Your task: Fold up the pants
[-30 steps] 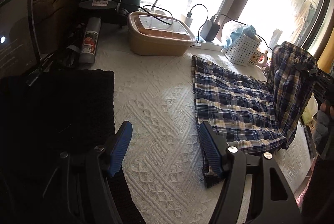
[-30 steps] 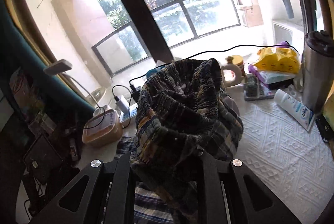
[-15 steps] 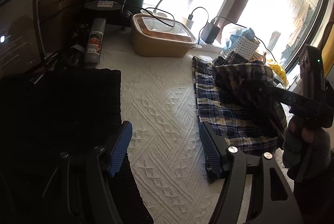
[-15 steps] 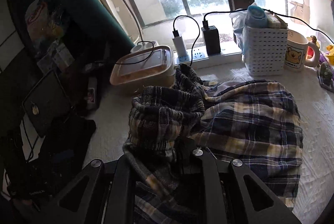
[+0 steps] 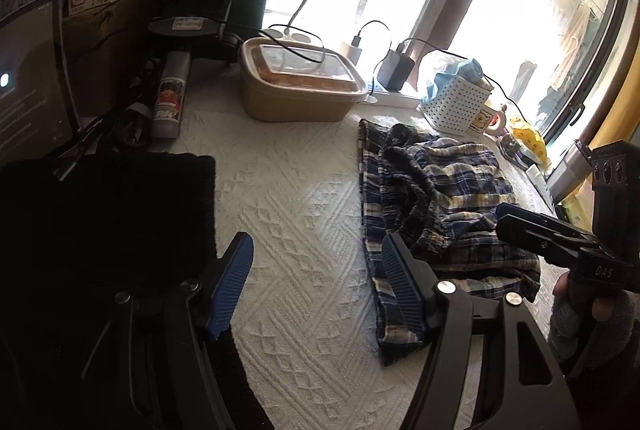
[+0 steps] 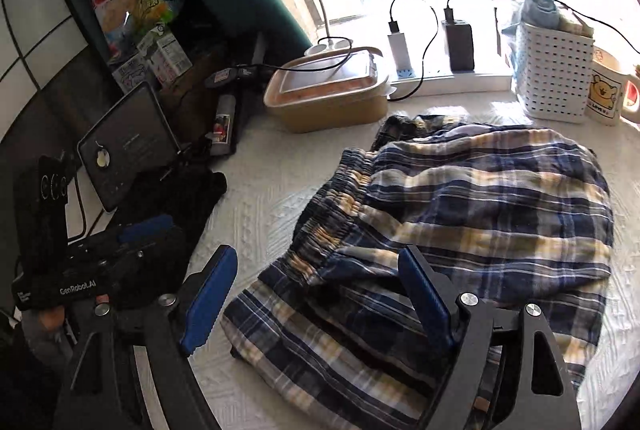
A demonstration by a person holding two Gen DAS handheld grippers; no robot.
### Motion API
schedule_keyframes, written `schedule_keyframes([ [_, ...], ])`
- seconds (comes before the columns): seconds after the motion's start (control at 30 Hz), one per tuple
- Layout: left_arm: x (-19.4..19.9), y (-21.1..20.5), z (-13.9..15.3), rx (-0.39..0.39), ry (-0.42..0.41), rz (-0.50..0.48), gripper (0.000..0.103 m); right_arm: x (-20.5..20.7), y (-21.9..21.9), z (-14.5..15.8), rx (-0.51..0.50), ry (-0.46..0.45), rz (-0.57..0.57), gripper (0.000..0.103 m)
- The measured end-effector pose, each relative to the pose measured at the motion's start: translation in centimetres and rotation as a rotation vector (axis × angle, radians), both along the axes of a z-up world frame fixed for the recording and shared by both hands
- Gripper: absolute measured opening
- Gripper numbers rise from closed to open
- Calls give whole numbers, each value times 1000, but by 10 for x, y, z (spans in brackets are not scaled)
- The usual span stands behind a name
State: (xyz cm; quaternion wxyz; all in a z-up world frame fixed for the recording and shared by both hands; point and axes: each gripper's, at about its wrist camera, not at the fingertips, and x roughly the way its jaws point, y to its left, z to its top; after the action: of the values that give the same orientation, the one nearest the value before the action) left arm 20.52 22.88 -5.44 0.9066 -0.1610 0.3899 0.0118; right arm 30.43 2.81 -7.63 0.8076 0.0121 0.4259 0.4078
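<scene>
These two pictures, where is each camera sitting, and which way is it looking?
Left wrist view: sits on the left gripper, looking over the white textured tablecloth toward the window; the gloved right hand shows at the edge.
Right wrist view: sits on the right gripper, looking down on the blue plaid pants; the left gripper shows.
Shared: the pants, the tan lidded food box and the white perforated basket.

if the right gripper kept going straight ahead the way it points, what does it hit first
Most likely the plaid pants: the open right gripper points over their elastic waistband, which lies directly ahead on the white table cover. Depth is unclear.
</scene>
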Motion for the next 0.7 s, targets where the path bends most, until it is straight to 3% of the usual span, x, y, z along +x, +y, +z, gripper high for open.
schedule_keyframes([
  [0.2,29,-40,-1,-10,-20,-148,67,12,-73,5,9,-24,-155,84],
  [0.4,75,-68,-15,5,25,-224,67,30,-131,-18,14,43,-297,84],
  [0.53,94,-69,-26,-60,33,-263,67,33,-151,-29,29,66,-323,84],
  [0.57,99,-69,-31,-58,39,-255,64,34,-155,-33,32,71,-328,84],
  [0.63,106,-67,-40,-29,73,-225,26,33,-158,-39,33,80,-332,84],
  [0.7,110,-65,-46,-5,84,-214,25,32,-155,-45,29,88,-318,83],
])
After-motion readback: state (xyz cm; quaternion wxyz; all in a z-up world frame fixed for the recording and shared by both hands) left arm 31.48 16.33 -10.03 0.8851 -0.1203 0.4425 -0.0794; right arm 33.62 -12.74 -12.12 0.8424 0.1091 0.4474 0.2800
